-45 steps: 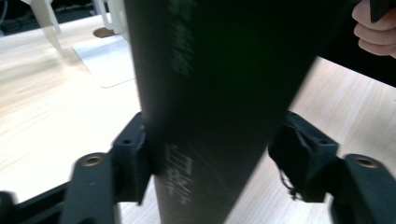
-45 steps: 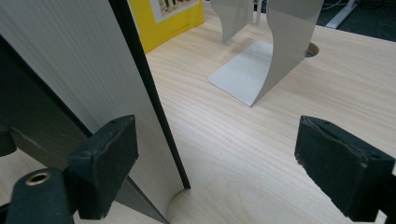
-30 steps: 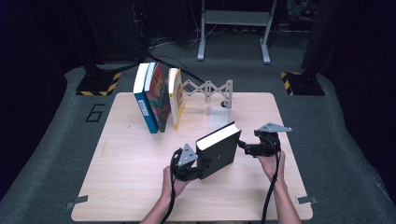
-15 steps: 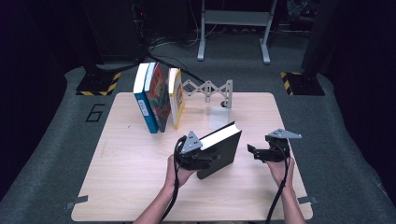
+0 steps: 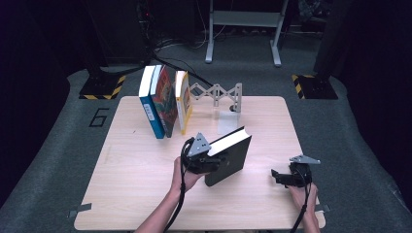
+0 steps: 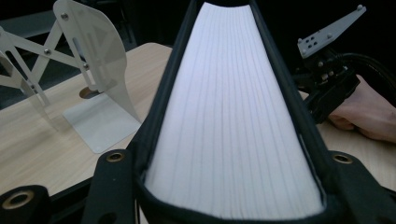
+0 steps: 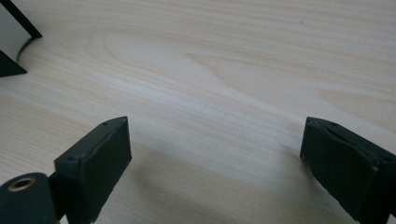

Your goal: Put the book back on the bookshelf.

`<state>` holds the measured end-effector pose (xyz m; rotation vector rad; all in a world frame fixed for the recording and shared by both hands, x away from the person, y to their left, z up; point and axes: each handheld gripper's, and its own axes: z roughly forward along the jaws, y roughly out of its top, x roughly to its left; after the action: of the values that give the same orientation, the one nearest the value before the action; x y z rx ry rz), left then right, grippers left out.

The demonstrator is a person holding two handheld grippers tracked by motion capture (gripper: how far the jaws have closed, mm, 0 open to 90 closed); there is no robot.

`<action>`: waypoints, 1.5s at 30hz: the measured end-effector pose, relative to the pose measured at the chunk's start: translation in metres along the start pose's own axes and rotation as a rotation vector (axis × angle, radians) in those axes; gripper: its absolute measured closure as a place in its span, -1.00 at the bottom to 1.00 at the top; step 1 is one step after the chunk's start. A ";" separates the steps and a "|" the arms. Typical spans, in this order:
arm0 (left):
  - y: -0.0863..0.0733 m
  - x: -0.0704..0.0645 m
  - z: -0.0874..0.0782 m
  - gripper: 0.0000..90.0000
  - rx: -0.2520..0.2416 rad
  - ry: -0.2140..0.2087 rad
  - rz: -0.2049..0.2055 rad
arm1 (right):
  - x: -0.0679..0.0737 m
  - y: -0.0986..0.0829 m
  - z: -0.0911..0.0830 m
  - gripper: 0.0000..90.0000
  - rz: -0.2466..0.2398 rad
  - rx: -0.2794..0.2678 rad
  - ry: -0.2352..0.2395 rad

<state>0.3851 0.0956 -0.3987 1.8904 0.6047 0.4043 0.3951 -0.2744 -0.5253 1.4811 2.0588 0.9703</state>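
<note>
Two grippers are at work near the front of the table (image 5: 126, 165). The left gripper (image 5: 214, 162) is clenched on the black book (image 5: 232, 158), its jaws squeezing both covers across the thick white page block (image 6: 229, 116), as the left gripper view shows. The book stands tilted at mid-table, its lower edge apparently touching the wood. The right gripper (image 5: 279, 177) rests apart at the near right, jaws spread wide over bare wood with nothing between them. Farther off, three upright books (image 5: 165, 102) lean together at the far left, and a white bookend (image 5: 228, 114) on a folding metal rack (image 5: 216, 92) stands just right of them. The black book looks heavy and stiff, with smooth covers likely to slip; I judge a grip across both covers near the spine steadier, since the pages could splay.
</note>
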 end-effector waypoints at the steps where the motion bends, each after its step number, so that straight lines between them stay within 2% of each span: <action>1: 0.002 0.000 0.000 0.01 0.008 0.003 0.007 | 0.001 0.000 0.000 -0.82 -0.001 -0.010 -0.002; 2: 0.003 0.000 -0.001 0.03 0.013 0.003 0.012 | 0.002 0.000 0.000 -0.82 0.004 -0.008 -0.008; 4: 0.004 0.000 -0.001 0.06 0.032 0.000 0.023 | 0.003 0.000 0.002 -0.82 -0.022 0.016 -0.016; 6: 0.005 0.000 -0.001 0.09 0.040 -0.002 0.026 | 0.005 -0.001 0.004 -0.83 -0.052 0.015 -0.032; 8: 0.007 0.001 -0.001 0.12 0.059 -0.015 0.028 | 0.005 -0.001 0.004 -0.83 -0.049 0.015 -0.034; 12: 0.008 0.002 -0.001 0.14 0.061 -0.020 0.033 | 0.006 -0.001 0.004 -0.83 -0.044 0.019 -0.033; 15: 0.009 0.002 -0.001 0.09 0.057 -0.024 0.025 | 0.005 -0.001 0.004 -0.83 -0.049 0.018 -0.030; 18: 0.014 0.003 -0.001 -0.01 0.072 -0.027 0.030 | 0.005 -0.001 0.004 -0.83 -0.049 0.018 -0.030; 21: 0.016 0.001 0.002 0.02 0.099 -0.023 0.058 | 0.005 -0.001 0.004 -0.83 -0.049 0.018 -0.030; 22: 0.016 0.001 0.001 0.10 0.107 -0.024 0.067 | 0.005 -0.001 0.004 -0.83 -0.049 0.018 -0.030; 26: 0.017 0.002 0.001 0.16 0.108 -0.036 0.049 | 0.006 -0.001 0.004 -0.82 -0.047 0.019 -0.028; 34: 0.017 -0.001 0.001 0.20 0.111 -0.017 0.044 | 0.006 -0.001 0.003 -0.82 -0.048 0.019 -0.029; 44: 0.023 -0.001 0.004 0.21 0.105 0.039 0.045 | 0.006 -0.001 0.003 -0.81 -0.050 0.019 -0.026; 45: 0.025 0.000 0.003 0.21 0.120 0.039 0.054 | 0.006 -0.001 0.003 -0.81 -0.049 0.019 -0.026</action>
<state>0.3923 0.0855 -0.3766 2.0203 0.6167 0.4490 0.3945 -0.2678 -0.5283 1.4377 2.0817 0.9109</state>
